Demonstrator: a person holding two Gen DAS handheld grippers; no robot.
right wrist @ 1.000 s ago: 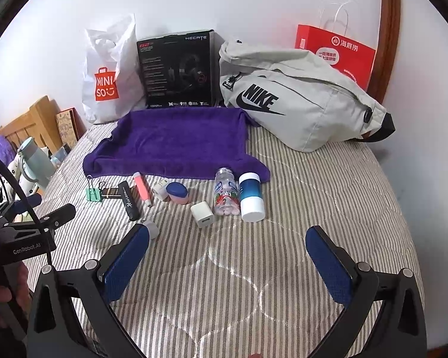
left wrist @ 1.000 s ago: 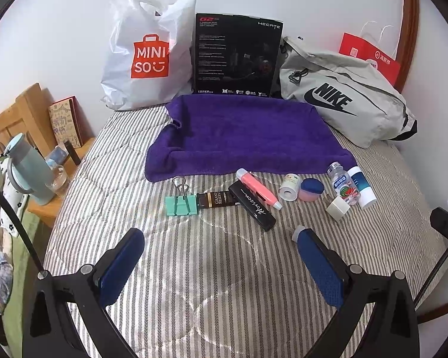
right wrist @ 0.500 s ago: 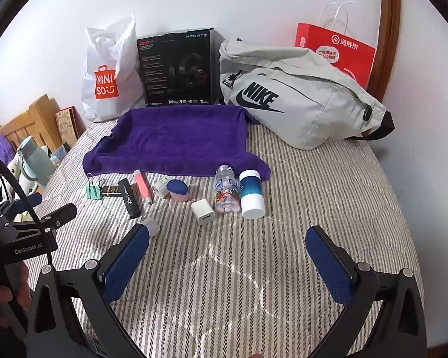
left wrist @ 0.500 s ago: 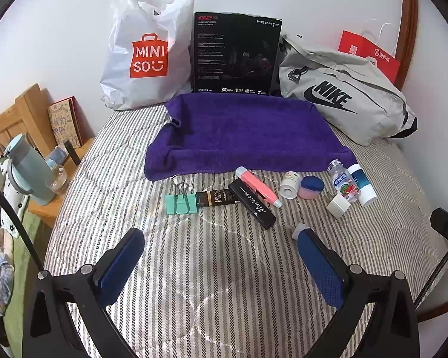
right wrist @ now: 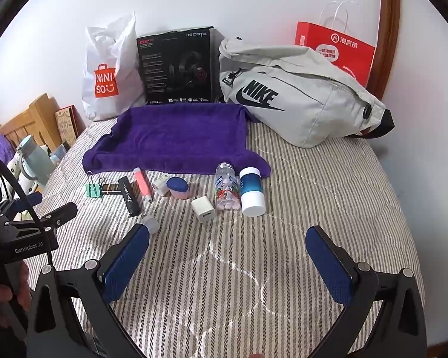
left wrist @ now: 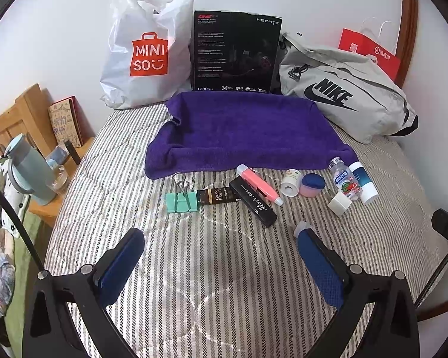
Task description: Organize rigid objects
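Small rigid items lie in a row on the striped bed, in front of a purple towel (left wrist: 242,131) (right wrist: 176,137): a green binder clip (left wrist: 182,201) (right wrist: 93,190), a dark "Grand Reserve" bar (left wrist: 215,196), a black Horizon box (left wrist: 253,201) (right wrist: 129,196), a pink tube (left wrist: 258,185) (right wrist: 142,184), a small white jar (left wrist: 290,179), a pink-and-blue tin (left wrist: 312,181) (right wrist: 178,188), a white charger (left wrist: 340,203) (right wrist: 203,208), a clear pill bottle (left wrist: 345,179) (right wrist: 227,191) and a blue-white bottle (left wrist: 364,182) (right wrist: 251,192). My left gripper (left wrist: 218,247) and right gripper (right wrist: 227,247) are open and empty, short of the row.
At the back stand a white Miniso bag (left wrist: 146,50), a black headset box (left wrist: 236,53), a grey Nike bag (right wrist: 298,95) and a red paper bag (right wrist: 337,50). A small grey cap (right wrist: 150,223) lies by the right gripper's left finger. A wooden nightstand with a blue kettle (left wrist: 30,173) is left.
Both grippers have eased slightly back from the row; the items sit a little farther up in both views. Nothing was picked up or moved.
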